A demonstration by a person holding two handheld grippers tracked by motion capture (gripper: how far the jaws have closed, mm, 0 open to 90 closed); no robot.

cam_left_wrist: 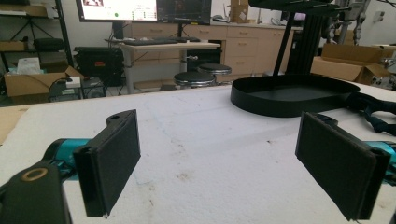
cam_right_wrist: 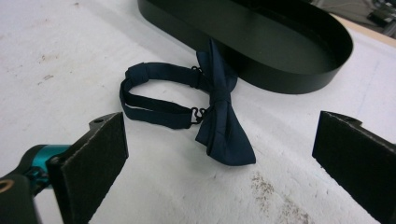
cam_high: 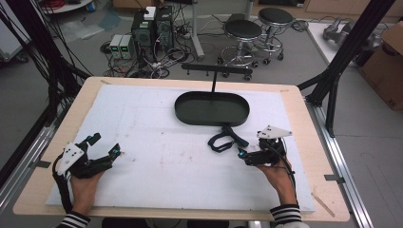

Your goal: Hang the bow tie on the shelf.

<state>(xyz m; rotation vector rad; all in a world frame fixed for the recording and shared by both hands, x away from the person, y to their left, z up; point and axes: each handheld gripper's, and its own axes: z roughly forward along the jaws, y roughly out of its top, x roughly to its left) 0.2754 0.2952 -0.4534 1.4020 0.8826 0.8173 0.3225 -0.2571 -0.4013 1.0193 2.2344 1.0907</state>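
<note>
Nothing is picked up yet: the bow tie (cam_right_wrist: 219, 112) lies on the worktop (cam_high: 157, 156) against the black tray (cam_right_wrist: 280, 46), the right hand-held gripper (cam_right_wrist: 219, 158) spread before it, the left hand-held gripper (cam_left_wrist: 219, 163) spread well apart.

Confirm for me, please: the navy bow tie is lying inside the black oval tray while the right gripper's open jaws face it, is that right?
Not quite. The navy bow tie lies on the white table cover, just outside the black oval tray, one end against the tray's wall. The right gripper does face it with open jaws, as the right gripper view shows.
</note>
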